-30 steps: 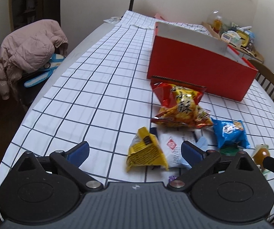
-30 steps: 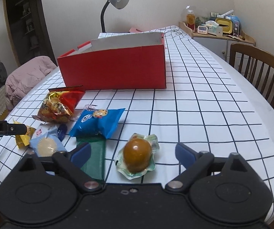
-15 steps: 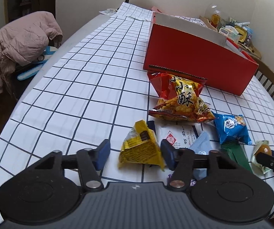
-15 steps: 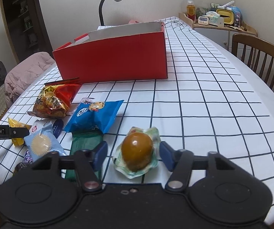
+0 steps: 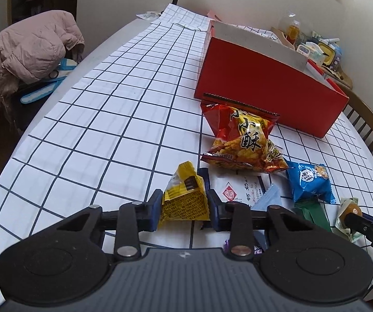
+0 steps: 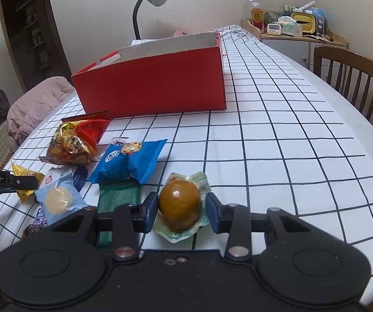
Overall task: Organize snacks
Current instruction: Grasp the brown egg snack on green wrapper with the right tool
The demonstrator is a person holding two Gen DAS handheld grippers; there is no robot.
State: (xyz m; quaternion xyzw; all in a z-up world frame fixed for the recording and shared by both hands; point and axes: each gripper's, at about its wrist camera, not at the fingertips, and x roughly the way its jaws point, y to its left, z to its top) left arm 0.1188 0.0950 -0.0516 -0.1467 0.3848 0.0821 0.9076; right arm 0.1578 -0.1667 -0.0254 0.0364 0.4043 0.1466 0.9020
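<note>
We see a white cloth (image 6: 277, 135) with a dark grid over the worktop, and on it a red box (image 6: 155, 83), white inside. Before it lie a red and gold crisp bag (image 5: 243, 140), a yellow packet (image 5: 186, 197), a blue biscuit packet (image 6: 129, 161), a pale blue one (image 6: 59, 197), a dark green one (image 6: 117, 195) and a brown ball in clear wrap (image 6: 180, 205). Both tools are black with blue pads (image 6: 151, 209)

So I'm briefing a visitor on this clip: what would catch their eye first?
Probably the big red box, open-topped, at the middle of the checked tablecloth. Next, the snack pile before it, topped by a shiny red chip bag. Then the left gripper, jaws closing on a yellow packet, and the right gripper, jaws closing around a wrapped brown egg.
</note>
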